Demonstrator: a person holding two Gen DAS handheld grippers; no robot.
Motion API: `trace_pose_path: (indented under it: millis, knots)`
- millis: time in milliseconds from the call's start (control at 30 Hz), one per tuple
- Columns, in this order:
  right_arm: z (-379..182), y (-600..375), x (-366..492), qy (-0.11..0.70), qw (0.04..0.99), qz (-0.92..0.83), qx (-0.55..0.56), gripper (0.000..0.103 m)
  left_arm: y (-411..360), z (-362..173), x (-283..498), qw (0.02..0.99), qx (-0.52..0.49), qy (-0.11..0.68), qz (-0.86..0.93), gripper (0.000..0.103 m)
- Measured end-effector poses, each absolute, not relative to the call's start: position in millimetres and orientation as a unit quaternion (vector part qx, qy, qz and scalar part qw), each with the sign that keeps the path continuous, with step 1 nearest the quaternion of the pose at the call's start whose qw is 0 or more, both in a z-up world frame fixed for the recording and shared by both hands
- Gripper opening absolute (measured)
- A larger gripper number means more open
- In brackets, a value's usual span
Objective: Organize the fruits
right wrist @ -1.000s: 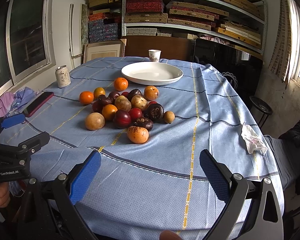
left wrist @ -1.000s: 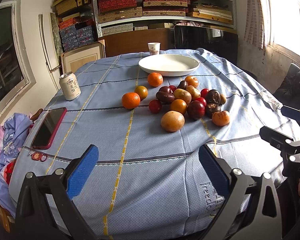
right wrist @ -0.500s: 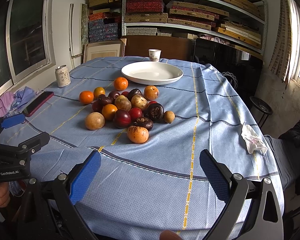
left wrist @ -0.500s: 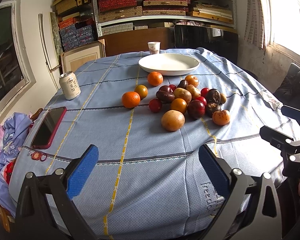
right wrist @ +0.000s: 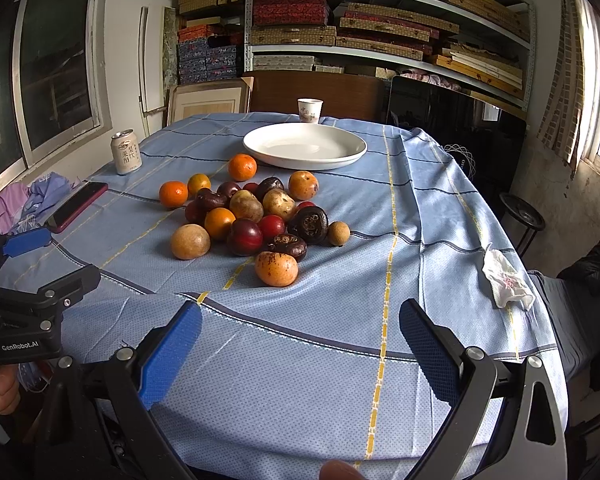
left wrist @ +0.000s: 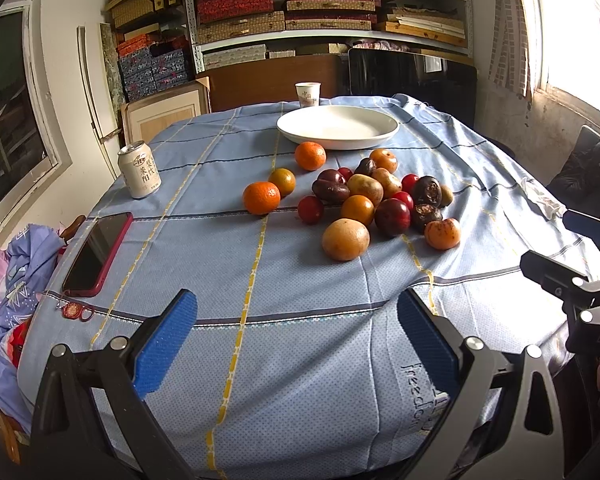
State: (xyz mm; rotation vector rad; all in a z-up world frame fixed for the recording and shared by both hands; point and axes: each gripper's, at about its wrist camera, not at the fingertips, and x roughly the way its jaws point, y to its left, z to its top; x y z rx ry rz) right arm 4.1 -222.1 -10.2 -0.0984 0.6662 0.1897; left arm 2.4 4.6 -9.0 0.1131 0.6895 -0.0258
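Fruit pile (left wrist: pixel 374 200) heaped loose on the blue checked cloth of the surface (left wrist: pixel 228 264), just on the near side of the white plate (left wrist: pixel 338 126); plate bare, so presumably the destination, nothing sorted yet.

Nearest the plate: one orange tangerine (left wrist: pixel 310 155); a second tangerine (left wrist: pixel 261 198) and a smaller greenish-orange one (left wrist: pixel 282 181) lie apart on the pile's left flank, likely rolled out; easiest first picks, no neighbours touching.

Farthest from the plate: large tan round fruit (left wrist: pixel 345 239) and a spotted orange fruit (right wrist: pixel 276 268); dark mangosteens (right wrist: pixel 313 219) and red plums (right wrist: pixel 244 236) packed in the middle, touching; pulling one may set others rolling.

Left gripper (left wrist: pixel 296 340) held low at the near edge of the surface, well short of the plate; fingers (left wrist: pixel 164 344) spread wide, nothing between them.

Right gripper (right wrist: pixel 300 350) likewise low and back from the pile; fingers (right wrist: pixel 430 354) spread wide, empty; both apparently poised for a first reach.

Paper cup (left wrist: pixel 307 94) just behind the plate; drink can (left wrist: pixel 139 175) and red-cased phone (left wrist: pixel 98 254) well off to the plate's left, clear of the work; crumpled tissue (right wrist: pixel 507 280) far right.
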Motion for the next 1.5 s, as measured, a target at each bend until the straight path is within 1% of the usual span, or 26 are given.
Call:
trace_pose_path:
  millis: [967, 1067, 1167, 1200, 1333, 1400, 1500]
  knots:
    - [-10, -222, 5, 0.324, 0.940, 0.098, -0.046, 0.099, 7, -12, 3, 0.938, 0.047, 0.344, -0.017, 0.098]
    - [-10, -221, 2, 0.296, 0.947, 0.122, -0.026, 0.100, 12, -16, 3, 0.935, 0.027, 0.352, -0.023, 0.098]
    - [-10, -228, -3, 0.237, 0.961, 0.143, 0.028, 0.100, 18, -19, 6, 0.935, 0.014, 0.352, -0.028, 0.098]
    - [-12, -229, -1, 0.238, 0.960, 0.144, 0.037, 0.100, 20, -20, 7, 0.937, 0.012, 0.348, -0.026, 0.098]
    - [-19, -228, 21, 0.314, 0.936, 0.153, 0.033, 0.100, 30, -20, 11, 0.945, -0.009, 0.325, -0.030, 0.098]
    - [-23, -229, 31, 0.326, 0.933, 0.147, 0.034, 0.100, 36, -20, 16, 0.948, -0.018, 0.315, -0.031, 0.098]
    - [-27, -224, 42, 0.333, 0.935, 0.121, 0.002, 0.100, 42, -20, 28, 0.947, -0.016, 0.320, -0.030, 0.098]
